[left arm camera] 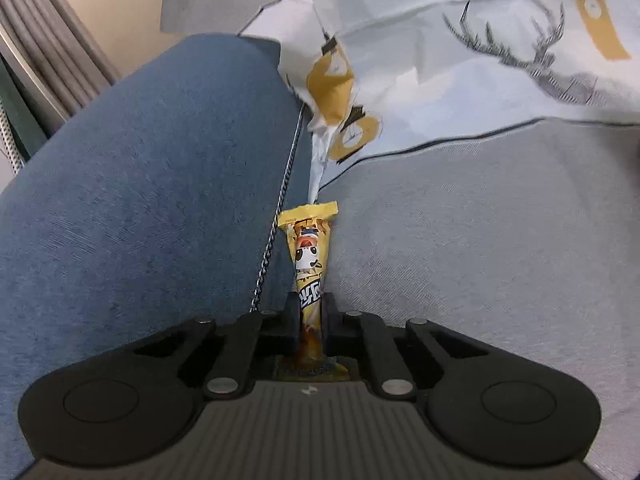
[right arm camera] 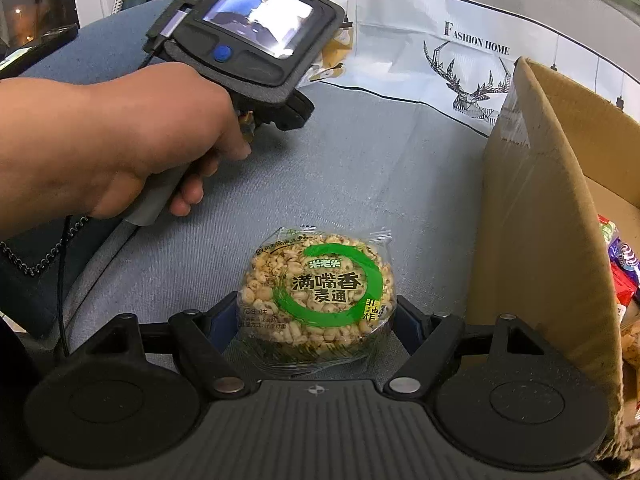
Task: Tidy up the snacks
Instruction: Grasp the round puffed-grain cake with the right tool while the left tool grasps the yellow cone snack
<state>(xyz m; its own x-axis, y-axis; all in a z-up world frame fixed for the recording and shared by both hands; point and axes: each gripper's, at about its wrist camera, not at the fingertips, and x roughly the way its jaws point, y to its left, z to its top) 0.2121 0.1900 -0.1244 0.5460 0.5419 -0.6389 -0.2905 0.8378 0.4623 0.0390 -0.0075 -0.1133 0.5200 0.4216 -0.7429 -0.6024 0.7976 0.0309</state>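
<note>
My left gripper is shut on a thin yellow snack stick packet that points forward, over the seam between a blue cushion and a grey cushion. My right gripper has its jaws on both sides of a round puffed-grain cake in clear wrap with a green ring label, gripped above the grey-blue seat. The left gripper's handle and screen show in the right wrist view, held by a hand at upper left.
An open cardboard box stands at the right, with several snack packets inside. A white cloth with a deer print lies behind; it also shows in the left wrist view. A coiled cable runs along the cushion seam.
</note>
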